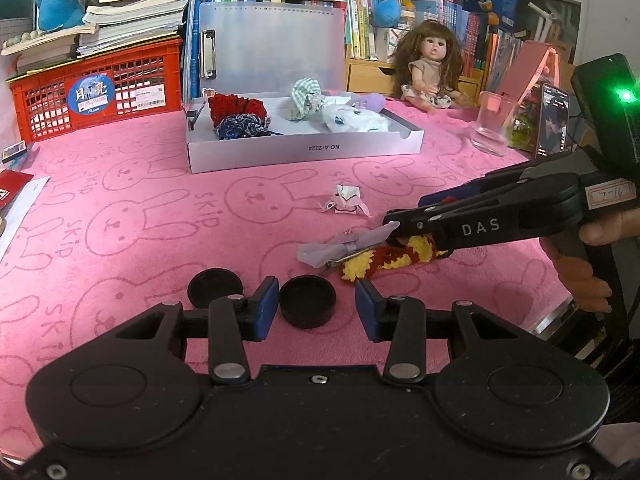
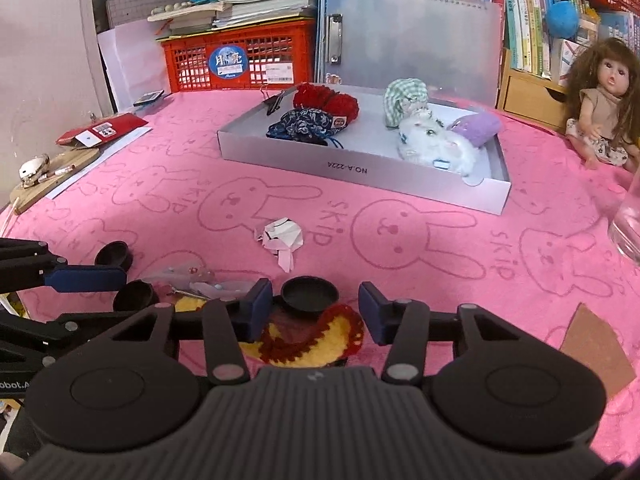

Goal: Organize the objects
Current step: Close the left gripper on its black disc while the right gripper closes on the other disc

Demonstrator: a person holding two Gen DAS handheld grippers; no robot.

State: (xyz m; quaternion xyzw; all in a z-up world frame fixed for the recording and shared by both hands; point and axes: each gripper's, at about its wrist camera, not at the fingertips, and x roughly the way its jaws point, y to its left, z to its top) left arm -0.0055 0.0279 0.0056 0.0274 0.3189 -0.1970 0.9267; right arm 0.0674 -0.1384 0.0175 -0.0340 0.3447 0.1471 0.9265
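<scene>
A grey box (image 1: 304, 152) (image 2: 360, 172) with its lid up holds red, blue, green-checked, white and purple soft items. On the pink bunny cloth lie a yellow-and-red crocheted piece (image 1: 384, 260) (image 2: 312, 336), a lilac bow clip (image 1: 344, 246) (image 2: 188, 280), a folded paper scrap (image 1: 346, 200) (image 2: 282, 236) and black round caps (image 1: 307, 301) (image 2: 310, 293). My left gripper (image 1: 316, 304) is open, a cap between its fingers. My right gripper (image 2: 314, 314) is open above the crocheted piece; in the left wrist view (image 1: 404, 228) it reaches in from the right.
A doll (image 1: 428, 68) (image 2: 604, 108) sits at the back right beside a clear glass (image 1: 492, 124) and a phone (image 1: 554, 120). A red crate (image 1: 96, 92) (image 2: 236, 60) under books stands at the back left. A wooden board (image 2: 52, 180) lies at the left edge.
</scene>
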